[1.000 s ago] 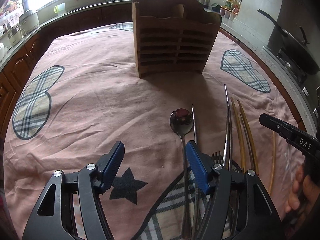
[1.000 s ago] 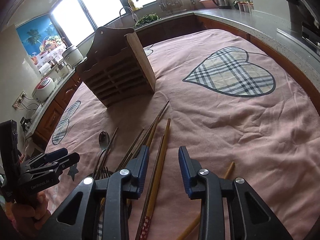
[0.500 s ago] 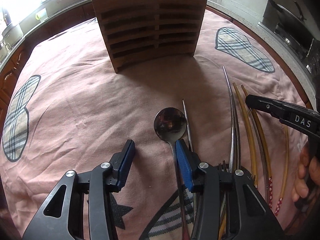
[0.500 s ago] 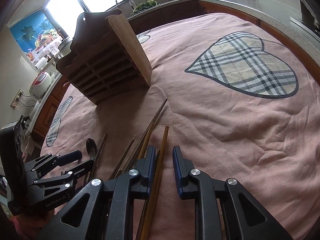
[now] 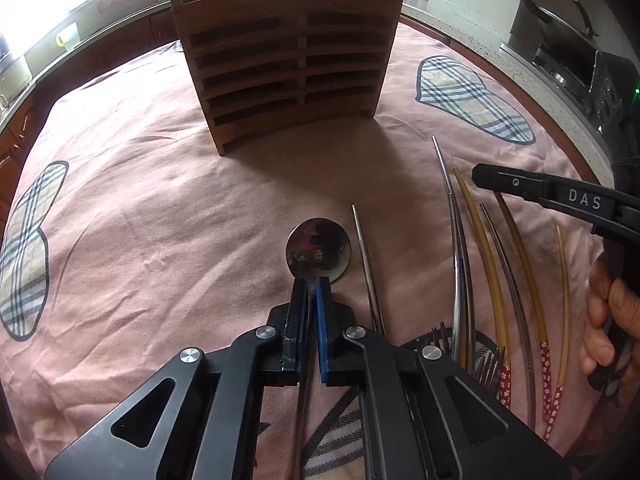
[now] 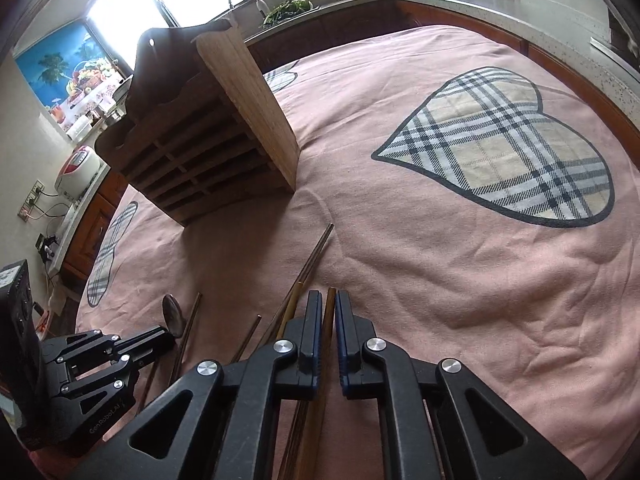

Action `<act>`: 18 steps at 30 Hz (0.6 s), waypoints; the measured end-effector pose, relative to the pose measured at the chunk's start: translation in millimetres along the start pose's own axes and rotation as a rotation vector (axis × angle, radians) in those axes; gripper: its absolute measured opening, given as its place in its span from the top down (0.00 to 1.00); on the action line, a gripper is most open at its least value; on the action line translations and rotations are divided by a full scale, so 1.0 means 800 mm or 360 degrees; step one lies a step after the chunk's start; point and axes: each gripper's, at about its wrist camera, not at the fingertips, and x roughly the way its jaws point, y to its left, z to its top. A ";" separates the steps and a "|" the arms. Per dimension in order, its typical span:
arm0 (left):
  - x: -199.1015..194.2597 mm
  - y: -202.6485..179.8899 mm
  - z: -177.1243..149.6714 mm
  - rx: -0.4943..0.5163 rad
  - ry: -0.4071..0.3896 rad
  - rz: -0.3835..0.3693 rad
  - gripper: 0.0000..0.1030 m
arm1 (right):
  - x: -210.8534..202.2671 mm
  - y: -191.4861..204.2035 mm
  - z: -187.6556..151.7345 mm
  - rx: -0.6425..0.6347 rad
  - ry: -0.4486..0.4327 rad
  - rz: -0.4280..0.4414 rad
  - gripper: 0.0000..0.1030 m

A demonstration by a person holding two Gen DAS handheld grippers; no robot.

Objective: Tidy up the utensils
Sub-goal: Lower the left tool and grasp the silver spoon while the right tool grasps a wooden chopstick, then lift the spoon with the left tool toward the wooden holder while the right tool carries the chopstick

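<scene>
My left gripper (image 5: 311,285) is shut on the neck of a steel spoon (image 5: 319,249) that lies on the pink cloth. My right gripper (image 6: 329,300) is shut on a brown wooden chopstick (image 6: 329,322). It also shows in the left wrist view (image 5: 516,186), above several chopsticks (image 5: 486,256). A wooden slotted utensil rack (image 5: 286,54) stands upright at the far middle of the table and also shows in the right wrist view (image 6: 208,136). A metal chopstick (image 5: 366,258) lies just right of the spoon. Forks (image 5: 440,334) lie partly hidden behind my left gripper.
The pink tablecloth (image 5: 140,208) has plaid heart patches (image 6: 500,148). A stove with a pan (image 5: 560,36) stands at the right, beyond the table edge. Kitchen counters and a rice cooker (image 6: 78,168) surround the table.
Both grippers have moved forward and down. The left jaws have shut on the spoon's neck and the right jaws have shut on a wooden chopstick.
</scene>
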 end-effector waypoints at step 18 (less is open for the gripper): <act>-0.107 0.049 -0.030 -0.0265 -0.0289 -0.0150 0.97 | -0.098 0.043 0.006 -0.0056 -0.0258 0.0146 0.95</act>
